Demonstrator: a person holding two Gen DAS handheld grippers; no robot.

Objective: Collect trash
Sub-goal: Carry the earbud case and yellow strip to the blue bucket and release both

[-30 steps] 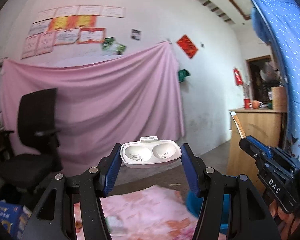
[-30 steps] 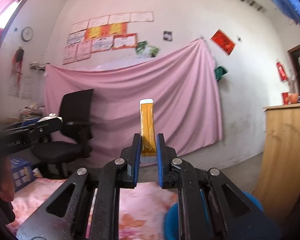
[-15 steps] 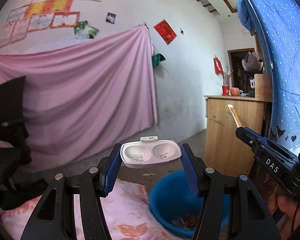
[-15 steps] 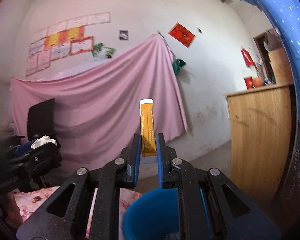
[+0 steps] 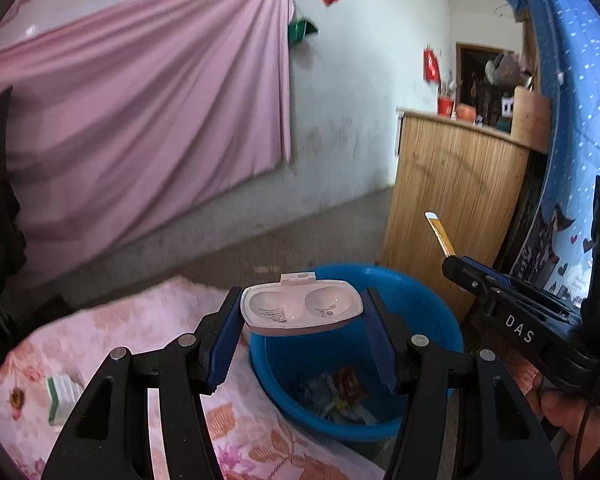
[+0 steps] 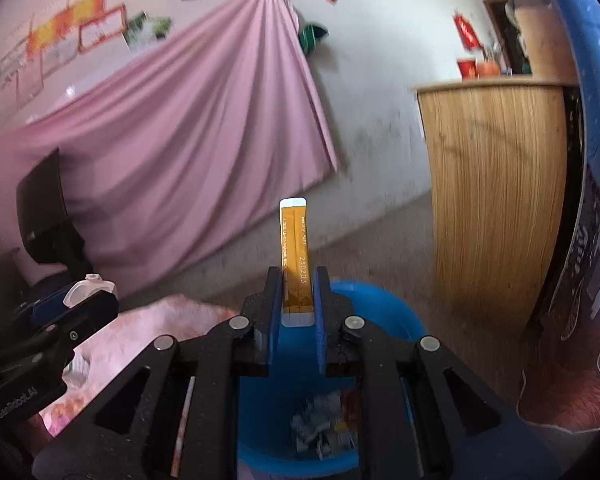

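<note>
My left gripper [image 5: 302, 314] is shut on a clear plastic blister tray [image 5: 301, 308] with two round wells, held level above the near rim of a blue bucket [image 5: 428, 300]. My right gripper [image 6: 296, 280] is shut on a yellow stick sachet [image 6: 295, 256] that points up, above the same blue bucket [image 6: 396, 320]. Wrappers [image 6: 324, 424] lie at the bucket's bottom. The right gripper with its sachet [image 5: 440, 234] shows at the right of the left wrist view. The left gripper [image 6: 76, 300] shows at the left of the right wrist view.
A bed with a pink floral sheet [image 5: 112, 332] lies left of the bucket, with a green-and-white packet [image 5: 62, 394] on it. A wooden cabinet [image 5: 452, 192] stands behind the bucket. A pink cloth [image 5: 140, 112] hangs on the wall. A black office chair [image 6: 48, 216] stands at left.
Both grippers have swung right and tilted down with their items still held. The blue bucket has come from the frame edge to lie under both grippers, its contents now showing.
</note>
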